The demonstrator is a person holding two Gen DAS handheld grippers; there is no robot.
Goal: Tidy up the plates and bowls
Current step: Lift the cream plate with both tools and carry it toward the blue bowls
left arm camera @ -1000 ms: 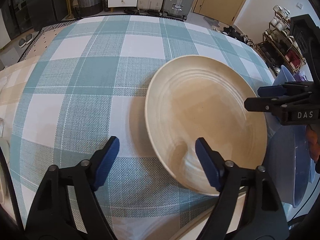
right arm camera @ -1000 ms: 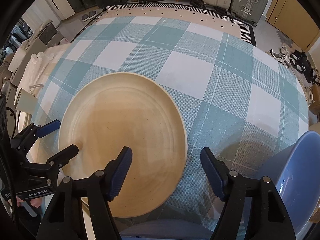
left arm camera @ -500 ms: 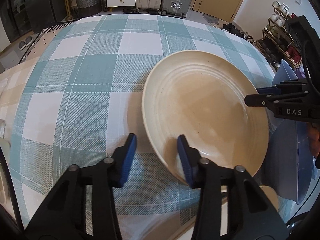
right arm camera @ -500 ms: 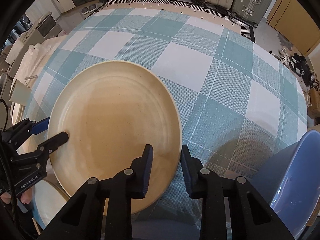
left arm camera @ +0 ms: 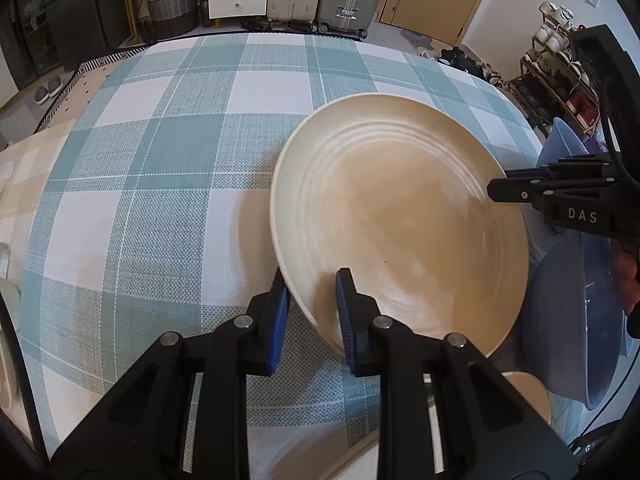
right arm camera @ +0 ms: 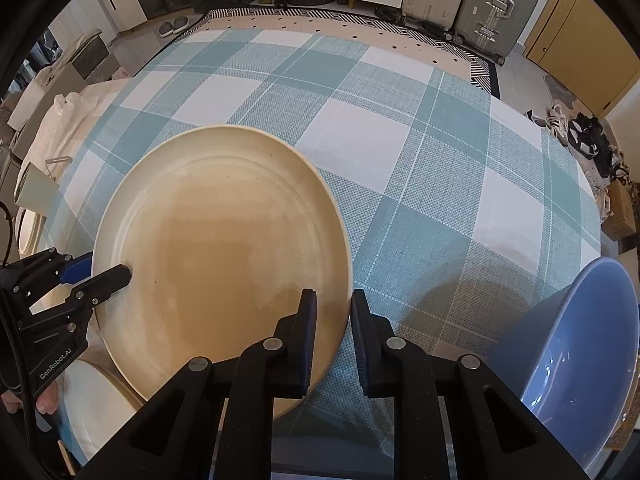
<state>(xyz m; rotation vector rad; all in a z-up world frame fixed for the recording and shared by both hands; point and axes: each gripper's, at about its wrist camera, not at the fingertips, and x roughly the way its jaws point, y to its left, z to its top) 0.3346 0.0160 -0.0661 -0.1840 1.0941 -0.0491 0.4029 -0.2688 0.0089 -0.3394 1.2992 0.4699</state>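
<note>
A large cream plate [left arm camera: 400, 220] [right arm camera: 224, 240] sits over the checked tablecloth [left arm camera: 160, 160], held at two sides. My left gripper [left arm camera: 310, 280] has its jaws closing on the plate's near-left rim, one blue pad outside and one inside, both against it. In the right wrist view this left gripper [right arm camera: 106, 270] bites the plate's left edge. My right gripper [right arm camera: 332, 300] is shut on the opposite rim, which runs between its pads. In the left wrist view the right gripper [left arm camera: 500, 186] shows at the plate's right edge.
A blue bowl [right arm camera: 580, 340] [left arm camera: 568, 320] stands at the table's near right corner. Another cream dish [right arm camera: 92, 396] [left arm camera: 524, 392] lies under the plate's near edge. Suitcases, drawers and a basket stand beyond the table's far edge.
Both grippers went from wide open to closed on the plate's rim, one on each side. The plate has shifted a little in both views.
</note>
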